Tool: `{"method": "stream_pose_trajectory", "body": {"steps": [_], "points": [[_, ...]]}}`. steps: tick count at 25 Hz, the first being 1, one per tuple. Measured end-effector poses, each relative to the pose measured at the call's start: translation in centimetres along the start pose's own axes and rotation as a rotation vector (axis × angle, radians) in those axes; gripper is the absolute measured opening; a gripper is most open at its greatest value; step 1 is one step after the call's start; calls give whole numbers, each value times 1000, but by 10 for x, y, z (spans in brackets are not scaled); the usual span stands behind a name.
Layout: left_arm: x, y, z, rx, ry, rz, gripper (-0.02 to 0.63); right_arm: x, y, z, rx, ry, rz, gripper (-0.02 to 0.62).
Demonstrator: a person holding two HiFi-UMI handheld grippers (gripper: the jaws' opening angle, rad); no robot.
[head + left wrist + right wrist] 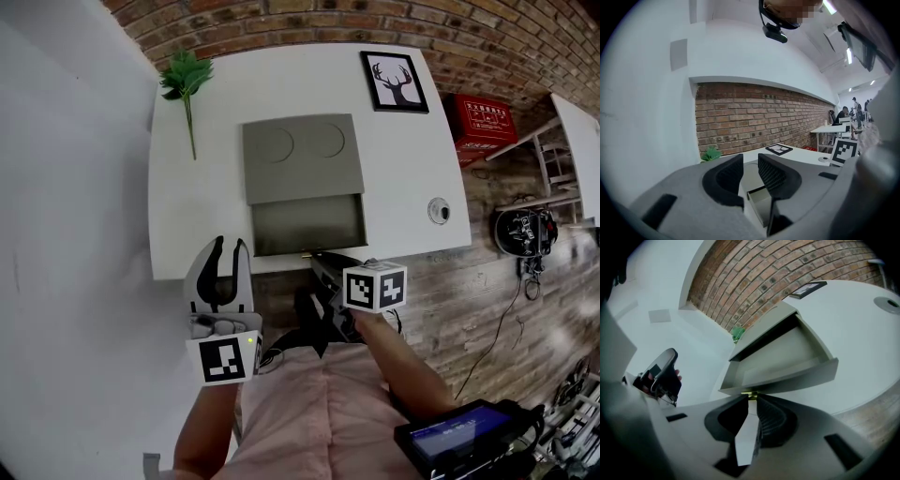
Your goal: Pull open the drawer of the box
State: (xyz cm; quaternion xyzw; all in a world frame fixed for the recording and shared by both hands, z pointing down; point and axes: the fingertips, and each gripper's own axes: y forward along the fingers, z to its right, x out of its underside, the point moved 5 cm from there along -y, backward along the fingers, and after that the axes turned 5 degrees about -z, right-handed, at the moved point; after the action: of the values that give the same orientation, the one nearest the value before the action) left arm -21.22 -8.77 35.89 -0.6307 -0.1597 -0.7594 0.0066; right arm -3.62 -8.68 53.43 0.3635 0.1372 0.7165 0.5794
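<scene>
Head view had the grey box (302,159) sitting mid-way on the white table (211,220), with its drawer (307,225) slid out toward the near edge. Right gripper view showed the right gripper (751,398) with its jaws pinched on the little brass handle (749,393) at the drawer front. The left gripper (229,251) just hung off to the left by the table edge, jaws spread with nothing between them.

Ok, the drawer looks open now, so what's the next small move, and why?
Probably open the right gripper and let go: the drawer already stands well out of the box, and the jaws are clamped on its pull tab.
</scene>
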Motion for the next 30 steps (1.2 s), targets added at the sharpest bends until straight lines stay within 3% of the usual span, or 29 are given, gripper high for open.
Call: {"method": "stream_pose_trajectory", "body": {"steps": [30], "points": [[0, -31, 6, -4, 18, 15, 106, 33, -9, -7, -13, -6, -3, 60]]}}
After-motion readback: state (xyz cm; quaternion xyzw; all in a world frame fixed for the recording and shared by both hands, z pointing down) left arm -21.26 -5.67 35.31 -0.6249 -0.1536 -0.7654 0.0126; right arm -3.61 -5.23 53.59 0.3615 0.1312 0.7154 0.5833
